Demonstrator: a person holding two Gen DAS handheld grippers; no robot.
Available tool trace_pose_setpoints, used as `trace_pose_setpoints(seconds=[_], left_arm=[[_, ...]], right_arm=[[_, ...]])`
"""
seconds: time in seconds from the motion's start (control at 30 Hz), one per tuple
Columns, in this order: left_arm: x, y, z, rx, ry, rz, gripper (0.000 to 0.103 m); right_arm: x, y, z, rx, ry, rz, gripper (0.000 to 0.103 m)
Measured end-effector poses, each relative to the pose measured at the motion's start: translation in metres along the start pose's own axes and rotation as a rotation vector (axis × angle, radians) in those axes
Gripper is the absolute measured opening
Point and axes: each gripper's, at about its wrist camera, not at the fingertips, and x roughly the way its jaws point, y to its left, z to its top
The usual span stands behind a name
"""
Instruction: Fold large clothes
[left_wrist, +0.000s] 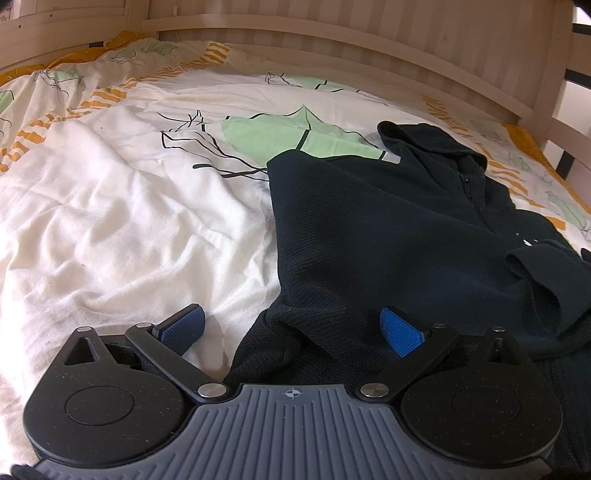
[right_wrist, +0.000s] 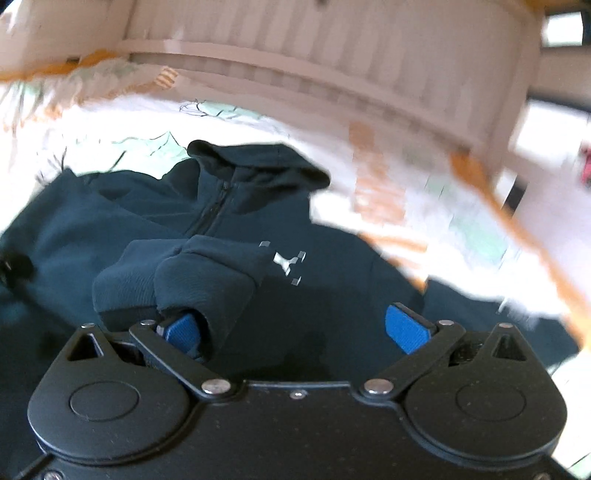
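A bedroom at home — a leaf-print duvet (left_wrist: 155, 155) on a slatted wooden bed frame (left_wrist: 351, 48).

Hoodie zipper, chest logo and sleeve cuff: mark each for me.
zipper (right_wrist: 216, 206), right wrist view, mid-length of the teeth.
chest logo (right_wrist: 286, 263), right wrist view, its pale centre.
sleeve cuff (right_wrist: 207, 273), right wrist view, folded end.
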Motion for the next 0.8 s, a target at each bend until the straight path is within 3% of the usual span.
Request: trace_pose_setpoints(seconds=[0.03,0.07,0.17,0.2,0.23,0.3,0.37,0.53,0.6,0.8], left_arm=[[0.000,0.000,0.000,0.001,0.000,0.001,0.103],[0.000,0.000,0.000,0.000,0.000,0.000,0.103],[0.000,0.000,0.000,0.001,0.000,0.001,0.103],[0.000,-0.001,0.000,0.002,0.000,0.001,0.103],[0.000,0.000,0.000,0.000,0.000,0.000,0.103],[0.000,0.000,0.000,-0.001,-0.001,-0.001,0.103],[0.000,0.000,0.000,0.001,0.000,0.000,0.103],[-0.001,0.000,0.000,-0.004,-0.002,-0.006,0.103],[-0.001,0.001,0.000,-0.004,-0.002,-0.006,0.103],[0.000,0.001,0.000,-0.004,-0.003,-0.006,0.103]], right_arm=[[-0.001,-0.001,0.002,0.013,-0.009,-0.004,0.102],[0.002,-0.011,0.004,0.113,0.013,0.026,0.102],[0.029,-0.075,-0.014,0.723,0.236,0.233,0.101],[0.036,-0.088,-0.025,0.873,0.291,0.262,0.095],[0.037,-0.091,-0.026,0.875,0.300,0.252,0.091],[0.030,-0.080,-0.016,0.676,0.262,0.179,0.091],[0.024,-0.071,-0.011,0.578,0.229,0.144,0.091],[0.032,-0.085,-0.020,0.699,0.261,0.174,0.092],[0.033,-0.084,-0.024,0.693,0.273,0.176,0.092],[0.006,-0.041,-0.022,0.233,0.185,0.087,0.093]])
